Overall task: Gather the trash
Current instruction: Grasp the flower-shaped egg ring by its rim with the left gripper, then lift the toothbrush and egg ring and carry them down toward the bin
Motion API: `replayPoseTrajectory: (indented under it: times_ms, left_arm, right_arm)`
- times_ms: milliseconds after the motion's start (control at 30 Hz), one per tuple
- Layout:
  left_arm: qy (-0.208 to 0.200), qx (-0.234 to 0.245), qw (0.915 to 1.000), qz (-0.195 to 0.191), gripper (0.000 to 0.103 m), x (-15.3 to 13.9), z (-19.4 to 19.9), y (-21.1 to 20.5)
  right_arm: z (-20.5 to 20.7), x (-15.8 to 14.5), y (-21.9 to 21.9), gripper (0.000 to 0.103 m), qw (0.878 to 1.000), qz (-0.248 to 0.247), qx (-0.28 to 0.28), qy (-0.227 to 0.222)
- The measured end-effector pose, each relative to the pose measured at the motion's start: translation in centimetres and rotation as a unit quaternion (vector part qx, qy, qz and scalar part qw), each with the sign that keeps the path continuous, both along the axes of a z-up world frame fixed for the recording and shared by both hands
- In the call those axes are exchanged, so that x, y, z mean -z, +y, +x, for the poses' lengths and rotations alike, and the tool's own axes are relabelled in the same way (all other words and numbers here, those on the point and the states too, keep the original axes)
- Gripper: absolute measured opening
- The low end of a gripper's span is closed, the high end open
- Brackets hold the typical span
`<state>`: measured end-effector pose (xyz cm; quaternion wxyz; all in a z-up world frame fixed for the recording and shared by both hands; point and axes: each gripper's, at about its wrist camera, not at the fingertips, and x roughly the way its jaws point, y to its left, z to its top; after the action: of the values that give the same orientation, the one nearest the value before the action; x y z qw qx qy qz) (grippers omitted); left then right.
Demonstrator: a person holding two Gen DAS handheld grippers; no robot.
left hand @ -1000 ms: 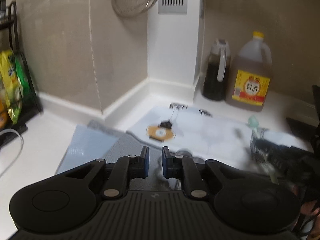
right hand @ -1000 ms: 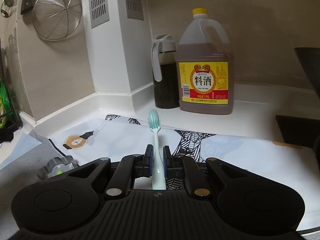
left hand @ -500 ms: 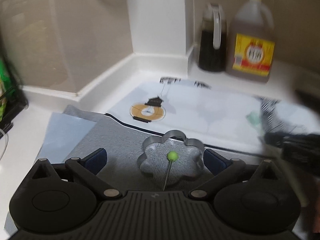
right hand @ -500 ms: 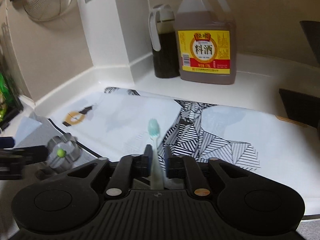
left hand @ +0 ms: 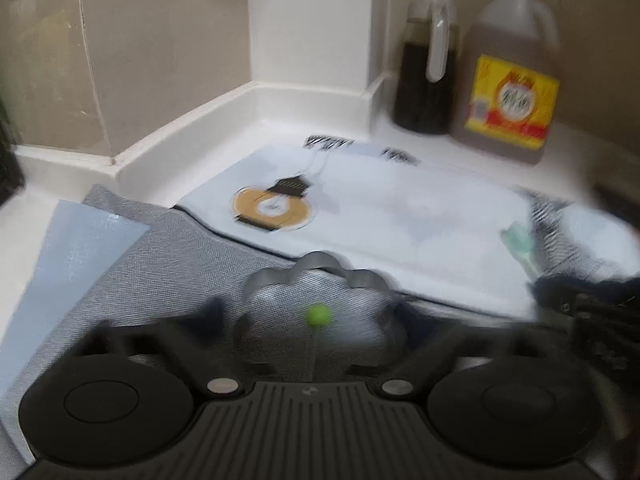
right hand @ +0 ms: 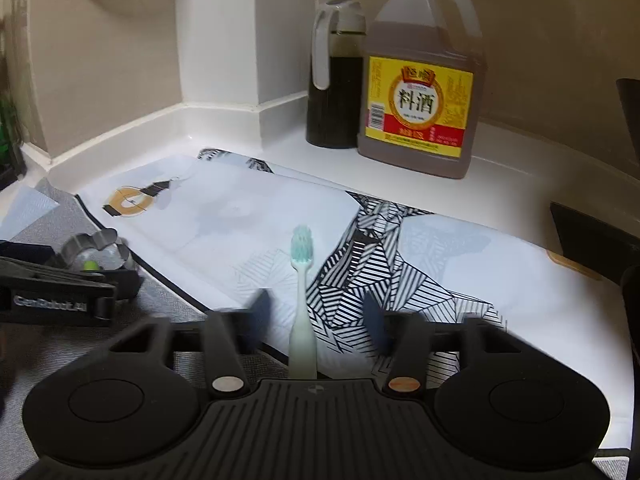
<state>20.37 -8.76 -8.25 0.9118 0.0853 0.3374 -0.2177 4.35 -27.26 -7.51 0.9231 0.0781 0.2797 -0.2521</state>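
Observation:
A flower-shaped metal cutter point(left hand: 324, 258) with a green-headed pin point(left hand: 319, 316) inside it lies on the grey woven mat point(left hand: 160, 264). My left gripper point(left hand: 316, 316) straddles it, one blurred finger on each side, and its jaws are closing; I see no firm press on the rim. The right wrist view shows the same cutter point(right hand: 94, 240) at far left. A mint-green toothbrush point(right hand: 302, 248) lies between the spread fingers of my right gripper point(right hand: 316, 310), over the patterned mat point(right hand: 440, 248). Those jaws are closing, and the pads stand clear of the handle.
A big cooking-wine jug point(right hand: 420, 92) and a dark sauce bottle point(right hand: 334, 92) stand at the back by the white wall corner. A pale blue sheet point(left hand: 80, 240) lies left of the grey mat. A black object point(right hand: 592, 236) sits at the right edge.
My left gripper went from shut to wide apart and came down around the flower cutter. My right gripper tipped down and its fingers spread off the toothbrush they were clamping.

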Motion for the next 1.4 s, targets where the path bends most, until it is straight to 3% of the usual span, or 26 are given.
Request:
replayPoseTrajectory:
  times_ms: [167, 300, 500, 633, 867, 1033, 1200, 1267, 1400]
  left_arm:
    - [-0.033, -0.011, 0.9993, 0.010, 0.084, -1.7, -2.1, 0.4]
    - [-0.064, -0.017, 0.9978, 0.004, 0.085, -4.4, -5.3, 2.2]
    - [-0.122, -0.034, 0.9918, -0.011, 0.085, -8.8, -11.8, 6.9]
    - [-0.122, -0.066, 0.9903, -0.015, 0.085, -10.0, -15.9, 11.3]
    - [-0.123, -0.124, 0.9845, 0.012, 0.085, -9.1, -23.1, 18.5]
    - [-0.122, -0.148, 0.9811, 0.024, 0.085, -8.1, -28.0, 22.3]
    - [-0.089, -0.163, 0.9825, 0.017, 0.085, -6.3, -31.5, 25.1]
    - [-0.083, -0.167, 0.9823, 0.015, 0.085, -5.5, -32.5, 25.9]
    - [-0.079, -0.171, 0.9820, -0.008, 0.085, -5.2, -34.1, 26.8]
  right_arm:
    - [-0.4, -0.3, -0.1, 0.010, 0.999, 0.025, -0.028, -0.031]
    - [-1.2, -1.3, 0.6, 0.010, 0.996, 0.011, -0.038, -0.076]
    - [-2.0, -2.2, 1.2, 0.010, 0.992, 0.002, -0.048, -0.118]
    - [-2.7, -2.7, 1.4, 0.009, 0.988, 0.021, -0.065, -0.142]
    - [-7.6, -5.5, 3.8, 0.009, 0.985, 0.050, -0.069, -0.148]
    - [-13.5, -7.5, 7.1, 0.009, 0.983, 0.036, -0.093, -0.152]
    - [-18.7, -7.7, 10.2, 0.009, 0.984, 0.017, -0.101, -0.147]
    - [-19.4, -7.3, 10.8, 0.009, 0.986, 0.003, -0.094, -0.135]
    - [-18.7, -6.2, 9.5, 0.010, 0.990, 0.034, -0.054, -0.129]
